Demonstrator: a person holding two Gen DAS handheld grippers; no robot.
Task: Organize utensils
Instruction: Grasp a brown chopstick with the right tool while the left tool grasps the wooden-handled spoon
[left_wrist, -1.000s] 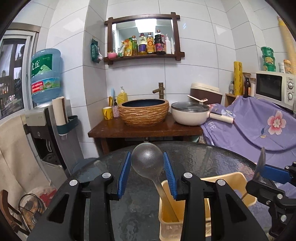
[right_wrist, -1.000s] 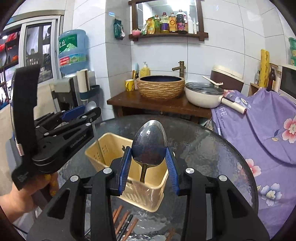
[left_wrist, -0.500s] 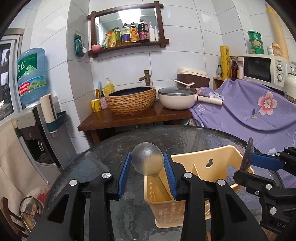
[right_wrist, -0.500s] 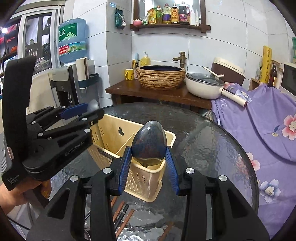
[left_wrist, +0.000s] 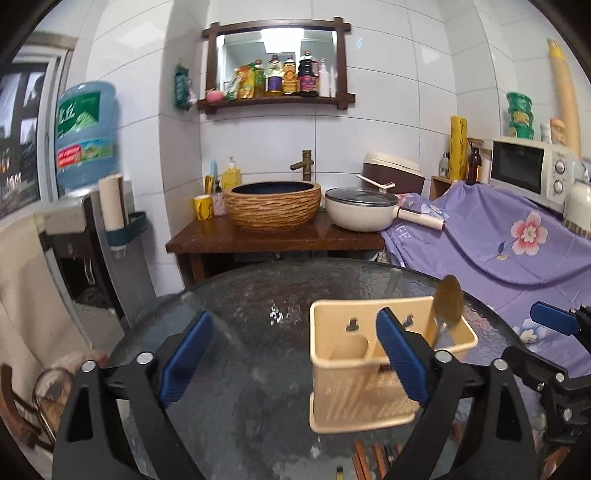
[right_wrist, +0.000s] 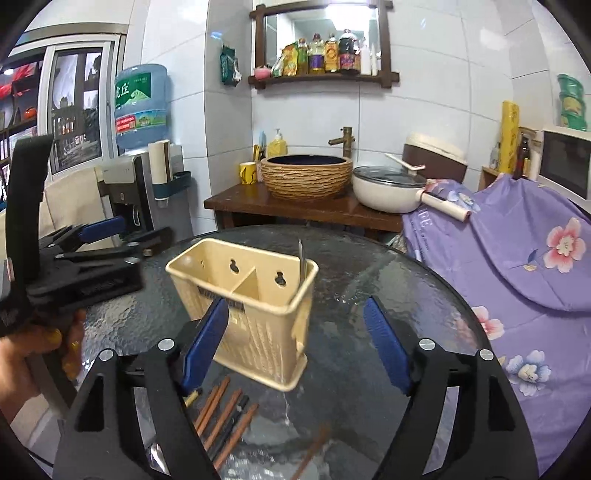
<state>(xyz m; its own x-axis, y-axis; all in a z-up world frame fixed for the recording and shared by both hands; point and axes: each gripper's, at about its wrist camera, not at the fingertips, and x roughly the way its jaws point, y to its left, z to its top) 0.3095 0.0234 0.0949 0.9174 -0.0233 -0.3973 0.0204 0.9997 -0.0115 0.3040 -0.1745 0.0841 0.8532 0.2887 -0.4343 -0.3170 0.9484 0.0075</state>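
A beige two-compartment utensil holder (left_wrist: 369, 398) (right_wrist: 258, 314) stands on the round glass table (left_wrist: 258, 295). A metal spoon (left_wrist: 448, 301) stands bowl-up in its right compartment, seen edge-on as the spoon (right_wrist: 301, 258) in the right wrist view. A pale rounded shape lies low in the left compartment. My left gripper (left_wrist: 295, 356) (right_wrist: 92, 254) is just short of the holder, its jaws opening with nothing gripped. My right gripper (right_wrist: 295, 345) (left_wrist: 550, 321) is also opening, with the holder behind its pads and untouched. Several chopsticks (right_wrist: 225, 417) lie on the glass before the holder.
A person's hand (right_wrist: 33, 354) holds the left gripper. Beyond the table stand a wooden stand with a woven basin (left_wrist: 273, 205) and a white pan (left_wrist: 362, 214). A purple flowered cloth (left_wrist: 509, 240) is on the right, a water dispenser (left_wrist: 81, 221) on the left.
Both grippers held a spoon over the holder; now both have let go, opened wide and pulled back. The metal spoon stands in the holder, and the clear spoon has left the left jaws.
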